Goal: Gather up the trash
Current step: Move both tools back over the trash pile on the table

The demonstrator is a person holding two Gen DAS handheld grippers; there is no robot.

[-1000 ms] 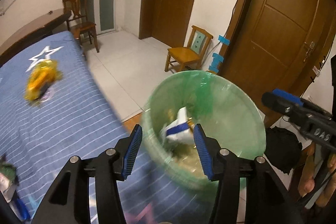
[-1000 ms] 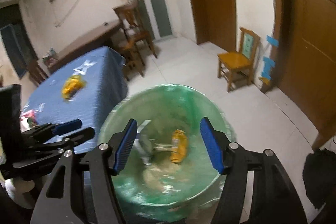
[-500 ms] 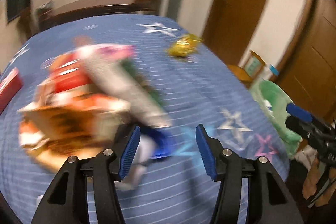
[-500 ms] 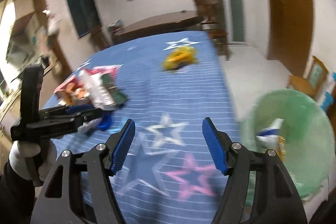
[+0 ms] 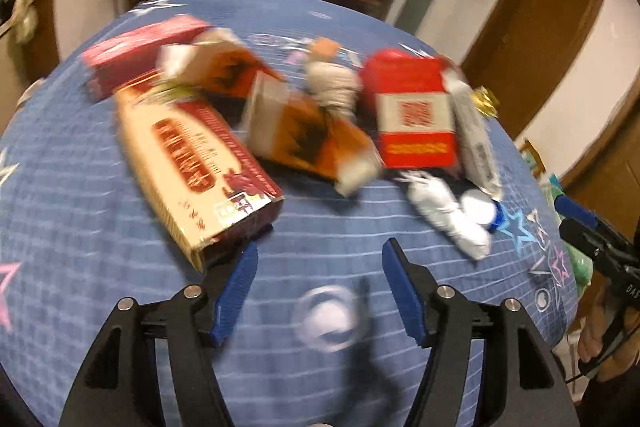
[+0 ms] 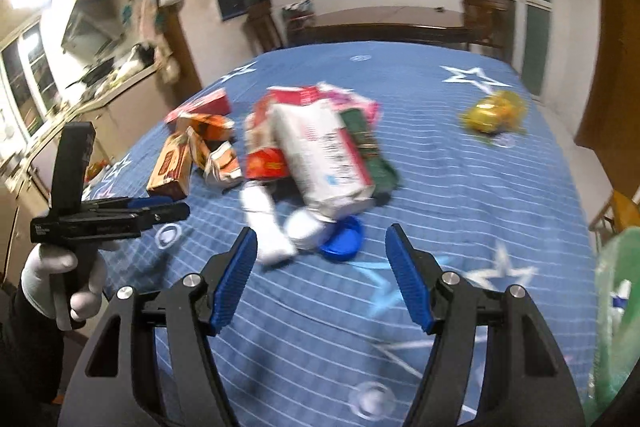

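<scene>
A pile of trash lies on the blue star-patterned tablecloth (image 6: pixel 480 195): a long beige and red box (image 5: pixel 192 163), an orange carton (image 5: pixel 312 139), a red and white box (image 5: pixel 416 123), a crumpled white wrapper (image 5: pixel 444 219) and a blue lid (image 6: pixel 344 239). A yellow wrapper (image 6: pixel 494 113) lies apart at the far right. My left gripper (image 5: pixel 320 287) hovers just before the beige box, its jaws opening with nothing between them. My right gripper (image 6: pixel 322 279) is open and empty, short of the white wrapper (image 6: pixel 268 227) and the lid.
The green-lined bin (image 6: pixel 616 307) stands off the table's right edge. A white-gloved hand (image 6: pixel 60 275) holds the left gripper (image 6: pixel 176 209) at the table's left side. A dark wooden table and chairs stand behind; a counter runs along the left wall.
Both grippers swung away from the green bin and now point at the trash pile on the table. The left jaws stand wider than before.
</scene>
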